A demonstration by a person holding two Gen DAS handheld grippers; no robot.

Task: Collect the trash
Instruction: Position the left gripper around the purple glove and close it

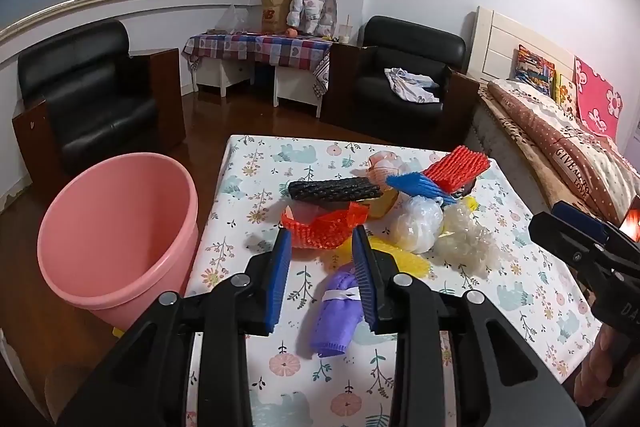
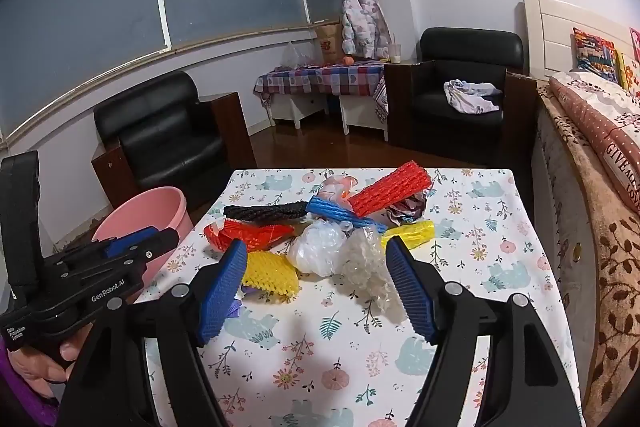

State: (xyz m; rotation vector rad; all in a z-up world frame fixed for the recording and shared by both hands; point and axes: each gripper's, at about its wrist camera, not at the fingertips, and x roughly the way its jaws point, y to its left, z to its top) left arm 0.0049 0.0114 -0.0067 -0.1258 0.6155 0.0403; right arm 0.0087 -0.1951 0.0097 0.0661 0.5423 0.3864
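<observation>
- The left gripper (image 1: 322,255) hangs open above a purple roll (image 1: 335,311); the right gripper (image 2: 316,267) spreads wide before crumpled clear plastic (image 2: 366,263).
- Foam nets (image 1: 324,227) and bags heap mid-desk (image 1: 256,163).
- A pink bucket (image 1: 116,235) stands left on the floor.
- Beyond, black armchairs (image 1: 404,83).

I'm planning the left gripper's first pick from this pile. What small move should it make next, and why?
Probably ease the left gripper forward and down onto the orange-red foam net, then close. Its jaws are open and empty, and that net lies right ahead between the fingertips at the pile's near edge. The pink bucket stands open just left of the table, a short carry away.
</observation>
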